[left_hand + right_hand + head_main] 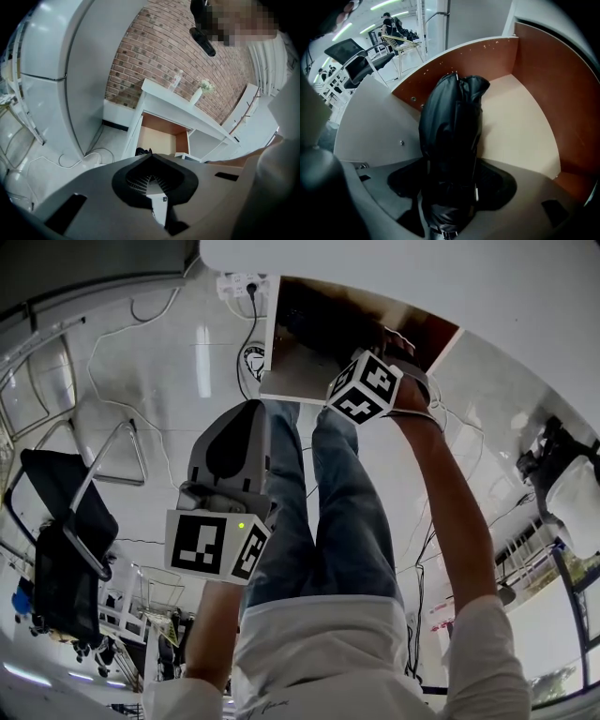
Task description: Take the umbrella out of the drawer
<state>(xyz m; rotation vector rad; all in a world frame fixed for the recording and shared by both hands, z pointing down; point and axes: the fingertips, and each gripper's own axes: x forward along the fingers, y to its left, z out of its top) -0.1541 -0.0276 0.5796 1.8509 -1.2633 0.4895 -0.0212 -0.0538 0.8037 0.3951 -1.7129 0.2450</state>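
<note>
Right tongs (452,187) wide open astride umbrella (452,126), unclamped; to be closed mid-bundle, then lifted from drawer (520,136). Left tongs (150,180) shut, empty.

You work in bright, even overhead light; white glare streaks the glossy floor (202,362). Fisheye bending blackens every corner. The drawer (300,381) lies half shadowed; the black umbrella (452,140) shows little detail.

"That umbrella (452,140) is plain black, a bit glossy."
"And the drawer (553,84): red-brown walls, pale beige floor, white front."
"The left gripper (251,409) is grey, and its cube (217,547) has black-and-white squares."
"Blue jeans (347,512), a white shirt (319,643). The brick wall (154,47) behind is red-brown with pale joints."
</note>
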